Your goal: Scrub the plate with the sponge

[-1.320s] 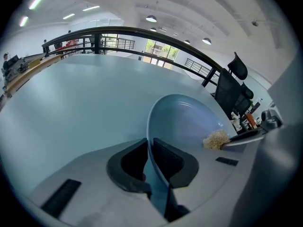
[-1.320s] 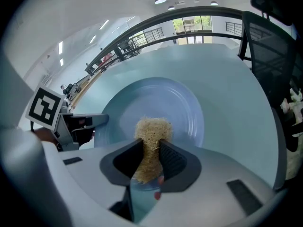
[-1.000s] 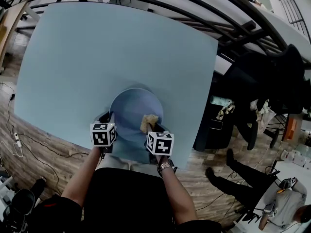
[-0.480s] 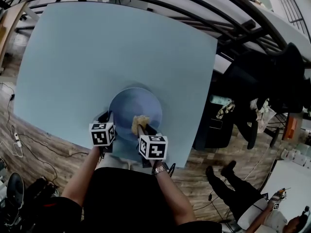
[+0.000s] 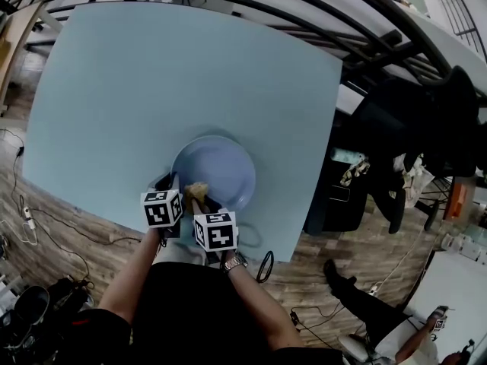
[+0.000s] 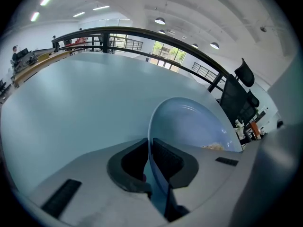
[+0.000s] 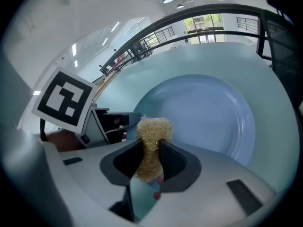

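Observation:
A pale blue plate (image 5: pixel 222 172) lies near the front edge of the light blue table (image 5: pixel 167 82). My left gripper (image 5: pixel 169 191) is shut on the plate's (image 6: pixel 189 124) near left rim, the rim pinched between its jaws. My right gripper (image 5: pixel 196 196) is shut on a tan fibrous sponge (image 5: pixel 196 191), which rests at the near left part of the plate, close beside the left gripper. In the right gripper view the sponge (image 7: pixel 152 132) sticks out past the jaws over the plate (image 7: pixel 208 112). The sponge (image 6: pixel 213 146) also shows on the plate in the left gripper view.
A black railing (image 5: pixel 304 14) curves past the table's far and right edges. Dark office chairs (image 5: pixel 411 128) stand to the right on the wooden floor. Cables (image 5: pixel 46 226) lie on the floor at the left. The table edge (image 5: pixel 259 253) runs just under my hands.
My right gripper has slid the sponge leftwards across the near part of the plate, from its right side to beside the left gripper. The left gripper and plate have stayed put.

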A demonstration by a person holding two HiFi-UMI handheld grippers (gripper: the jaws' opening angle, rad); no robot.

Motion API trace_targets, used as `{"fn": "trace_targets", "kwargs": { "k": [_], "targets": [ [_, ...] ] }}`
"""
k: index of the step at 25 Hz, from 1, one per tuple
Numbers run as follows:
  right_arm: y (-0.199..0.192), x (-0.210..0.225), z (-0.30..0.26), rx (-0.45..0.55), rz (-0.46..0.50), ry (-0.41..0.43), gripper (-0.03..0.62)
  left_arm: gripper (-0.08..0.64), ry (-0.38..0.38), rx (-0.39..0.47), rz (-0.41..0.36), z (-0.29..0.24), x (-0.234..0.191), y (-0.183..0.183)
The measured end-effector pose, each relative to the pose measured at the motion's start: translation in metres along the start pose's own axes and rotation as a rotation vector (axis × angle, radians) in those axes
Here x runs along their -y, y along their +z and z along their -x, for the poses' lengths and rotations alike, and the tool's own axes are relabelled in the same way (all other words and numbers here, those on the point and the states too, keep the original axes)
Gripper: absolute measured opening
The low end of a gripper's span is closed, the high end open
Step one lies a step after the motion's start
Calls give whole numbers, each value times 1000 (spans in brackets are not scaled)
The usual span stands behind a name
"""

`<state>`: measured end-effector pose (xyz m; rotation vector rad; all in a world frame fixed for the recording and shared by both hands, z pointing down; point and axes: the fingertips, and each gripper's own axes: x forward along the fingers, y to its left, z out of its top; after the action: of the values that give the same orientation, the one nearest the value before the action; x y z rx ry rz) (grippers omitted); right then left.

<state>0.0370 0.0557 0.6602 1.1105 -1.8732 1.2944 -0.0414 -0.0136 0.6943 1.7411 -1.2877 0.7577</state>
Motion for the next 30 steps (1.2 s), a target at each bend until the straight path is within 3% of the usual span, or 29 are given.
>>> {"fn": "trace_targets", "kwargs": {
  "k": [15, 22, 30],
  "targets": [
    [-23, 18, 11, -41, 6, 1, 107, 32, 4, -1, -18, -3, 3, 4],
    [-29, 39, 22, -48, 63, -46, 107, 32, 1, -2, -23, -4, 1, 4],
    [-23, 70, 40, -26, 59, -97, 107, 34, -6, -10, -63, -4, 3, 5]
  ]
}}
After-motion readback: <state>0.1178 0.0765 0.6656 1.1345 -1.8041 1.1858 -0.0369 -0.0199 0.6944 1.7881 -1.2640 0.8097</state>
